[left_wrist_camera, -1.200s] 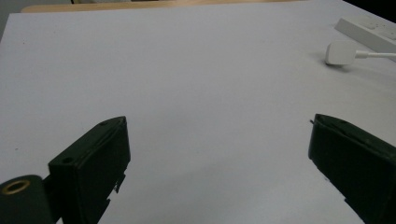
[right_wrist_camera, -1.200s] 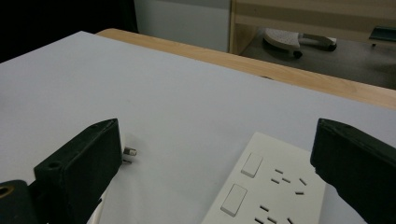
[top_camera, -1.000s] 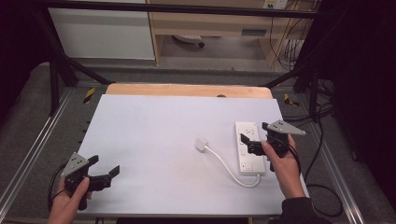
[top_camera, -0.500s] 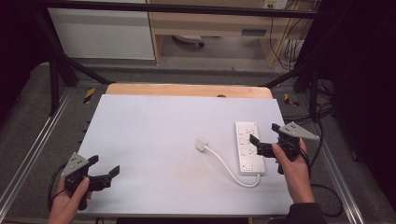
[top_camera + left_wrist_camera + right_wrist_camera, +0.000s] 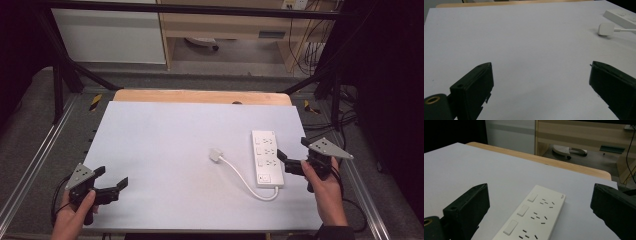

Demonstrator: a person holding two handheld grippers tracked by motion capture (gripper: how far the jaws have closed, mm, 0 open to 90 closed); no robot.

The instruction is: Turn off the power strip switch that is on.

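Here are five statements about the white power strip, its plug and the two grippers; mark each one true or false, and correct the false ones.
1. The left gripper is open. True.
2. The right gripper grips the power strip. False: it is open beside the strip, holding nothing.
3. The plug lies on the white table. True.
4. The plug is inserted into the strip. False: it lies apart.
5. The strip has three switches. True.

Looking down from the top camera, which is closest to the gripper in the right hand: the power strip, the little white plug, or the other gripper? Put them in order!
From the right gripper, in the high view:
1. The power strip, lying just to its left on the table's right side.
2. The plug, at the cord's end near the table's middle.
3. The left gripper, far across at the near left corner.
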